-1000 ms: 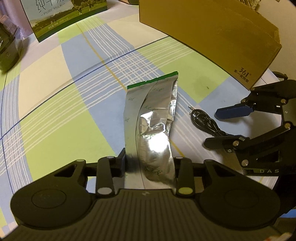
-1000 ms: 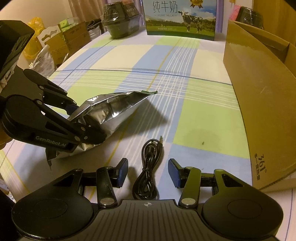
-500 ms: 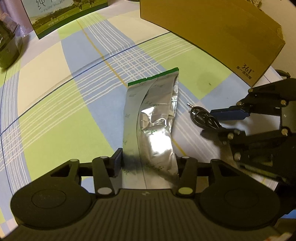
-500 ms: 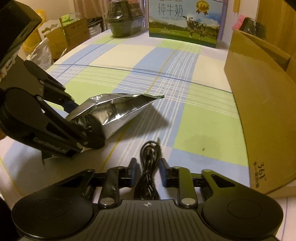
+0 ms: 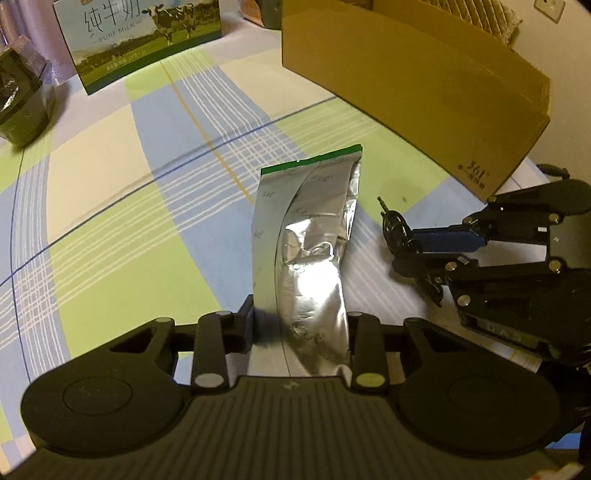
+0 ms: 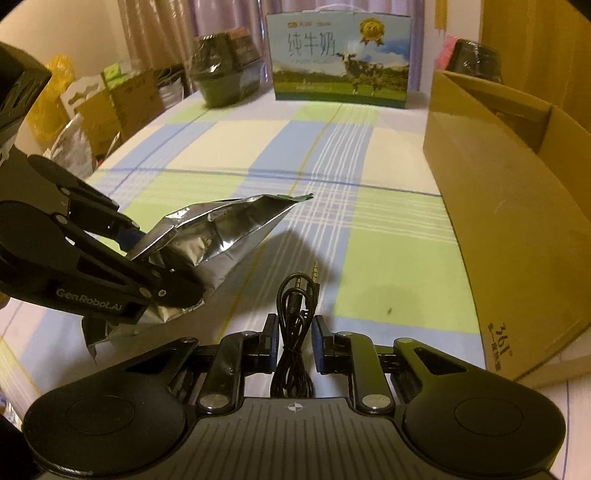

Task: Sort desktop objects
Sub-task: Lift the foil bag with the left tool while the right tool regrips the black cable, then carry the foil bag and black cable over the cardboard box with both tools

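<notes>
Since a second ago we are clamping our right gripper [image 6: 294,345] onto the coiled black audio cable [image 6: 295,306] and lifting it, while our left gripper [image 5: 299,334] is holding the crinkled silver foil pouch [image 5: 310,251] above the tabletop's near edge, both probably bound next for the brown cardboard box [image 6: 509,206].

surface [image 6: 229,155]: checked cloth in green, blue, cream | upper left of the right wrist frame: curtains [image 6: 221,18], pale wall [image 6: 92,29], stacked cartons [image 6: 122,96] | light: dim, warm yellow
</notes>
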A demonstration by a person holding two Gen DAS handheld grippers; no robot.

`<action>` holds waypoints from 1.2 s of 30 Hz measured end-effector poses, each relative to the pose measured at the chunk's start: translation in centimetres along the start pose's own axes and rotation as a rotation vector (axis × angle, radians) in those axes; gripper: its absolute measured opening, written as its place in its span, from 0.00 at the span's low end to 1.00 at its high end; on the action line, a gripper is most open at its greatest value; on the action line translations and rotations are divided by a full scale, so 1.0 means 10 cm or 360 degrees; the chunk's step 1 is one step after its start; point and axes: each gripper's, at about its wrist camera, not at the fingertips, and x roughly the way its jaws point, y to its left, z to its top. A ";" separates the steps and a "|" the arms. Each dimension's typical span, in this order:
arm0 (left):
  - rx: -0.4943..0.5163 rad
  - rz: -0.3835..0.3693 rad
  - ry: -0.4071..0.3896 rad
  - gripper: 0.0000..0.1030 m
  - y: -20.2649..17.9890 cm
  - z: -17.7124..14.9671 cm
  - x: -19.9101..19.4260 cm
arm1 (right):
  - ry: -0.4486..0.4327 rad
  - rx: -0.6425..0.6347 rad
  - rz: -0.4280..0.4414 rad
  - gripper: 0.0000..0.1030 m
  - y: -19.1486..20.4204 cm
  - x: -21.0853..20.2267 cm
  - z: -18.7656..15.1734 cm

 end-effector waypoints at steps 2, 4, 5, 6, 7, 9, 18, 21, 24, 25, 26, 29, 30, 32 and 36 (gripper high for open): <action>-0.0005 0.0006 -0.0011 0.28 -0.01 0.02 -0.04 | -0.0028 0.0015 -0.0005 0.15 -0.01 -0.04 0.02; -0.0009 0.0008 -0.0023 0.28 -0.03 0.03 -0.08 | -0.0053 0.0030 -0.0009 0.15 -0.03 -0.09 0.04; -0.0012 0.0006 -0.0028 0.28 -0.05 0.03 -0.09 | -0.0062 0.0034 -0.0009 0.15 -0.03 -0.11 0.04; -0.0014 0.0007 -0.0033 0.28 -0.07 0.04 -0.11 | -0.0069 0.0039 -0.0010 0.15 -0.04 -0.12 0.05; -0.0015 0.0010 -0.0036 0.28 -0.09 0.04 -0.12 | -0.0073 0.0047 -0.0011 0.15 -0.04 -0.13 0.05; -0.0016 0.0007 -0.0038 0.28 -0.13 0.03 -0.13 | -0.0076 0.0062 -0.0006 0.12 -0.06 -0.15 0.04; -0.0006 -0.0001 -0.0032 0.28 -0.27 -0.01 -0.15 | -0.0065 0.0070 -0.0031 0.00 -0.12 -0.20 0.00; -0.0021 -0.0001 -0.0026 0.28 -0.26 -0.02 -0.14 | -0.0052 0.0089 -0.0040 0.00 -0.16 -0.20 -0.02; -0.0035 0.0007 -0.0019 0.28 -0.22 -0.03 -0.11 | -0.0031 0.0142 -0.0033 0.00 -0.24 -0.17 -0.03; -0.0038 0.0007 -0.0018 0.28 -0.21 -0.04 -0.11 | -0.0023 0.0143 -0.0032 0.00 -0.25 -0.16 -0.02; -0.0042 0.0006 -0.0016 0.28 -0.20 -0.04 -0.11 | -0.0020 0.0138 -0.0037 0.00 -0.25 -0.16 -0.02; -0.0052 0.0007 -0.0013 0.28 -0.17 -0.05 -0.10 | -0.0022 0.0113 -0.0070 0.00 -0.26 -0.12 -0.03; -0.0055 0.0005 -0.0014 0.28 -0.16 -0.05 -0.09 | -0.0017 0.0110 -0.0068 0.00 -0.27 -0.10 -0.03; -0.0061 0.0000 -0.0017 0.28 -0.14 -0.04 -0.09 | -0.0005 0.0108 -0.0061 0.06 -0.28 -0.05 -0.03; -0.0062 -0.0002 -0.0021 0.28 -0.11 -0.04 -0.07 | 0.0016 0.0115 -0.0072 0.38 -0.29 0.05 -0.03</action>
